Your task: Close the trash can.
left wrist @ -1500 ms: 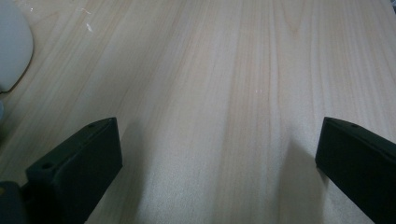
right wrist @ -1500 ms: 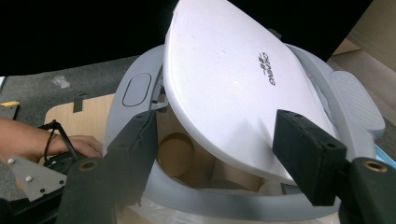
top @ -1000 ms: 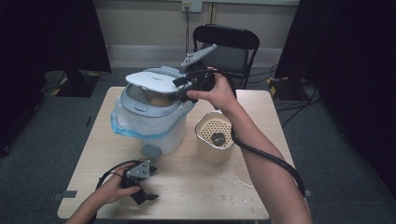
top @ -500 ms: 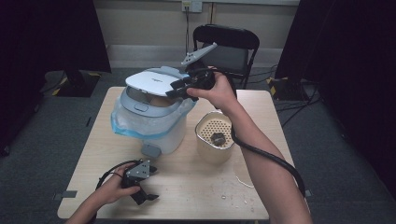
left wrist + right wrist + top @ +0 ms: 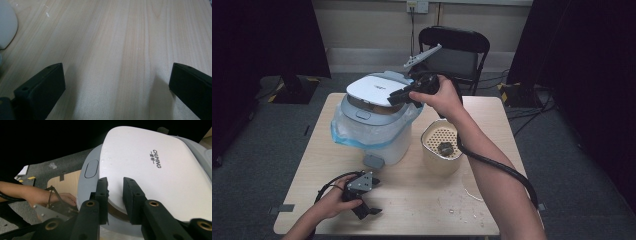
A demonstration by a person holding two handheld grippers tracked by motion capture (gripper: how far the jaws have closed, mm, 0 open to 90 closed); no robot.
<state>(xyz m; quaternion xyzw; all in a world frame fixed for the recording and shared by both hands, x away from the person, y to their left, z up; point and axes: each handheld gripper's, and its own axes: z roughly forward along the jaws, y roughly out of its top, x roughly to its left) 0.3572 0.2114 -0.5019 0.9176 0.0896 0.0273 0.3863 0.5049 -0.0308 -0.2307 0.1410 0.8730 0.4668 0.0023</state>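
A white cooker (image 5: 387,142) lined with a blue plastic bag (image 5: 346,134) stands at the table's back left. Its white lid (image 5: 374,90) is tilted, raised a little at the right. My right gripper (image 5: 394,100) comes in from the right and is shut on the lid's edge. In the right gripper view the lid (image 5: 150,165) reads "CHUMING", and the right gripper (image 5: 115,182) has one jaw on top of the lid and one beside its rim. My left gripper (image 5: 367,209) rests on the table near the front left. It is open (image 5: 116,72) over bare wood.
A cream container (image 5: 434,162) with a perforated insert and a dark lump (image 5: 445,148) inside stands right of the cooker. A small grey piece (image 5: 374,161) lies at the cooker's base. A black folding chair (image 5: 454,50) is behind the table (image 5: 422,200).
The lid has come down with my right gripper; the gap that showed the inside of the cooker has narrowed. My left gripper has stayed put.
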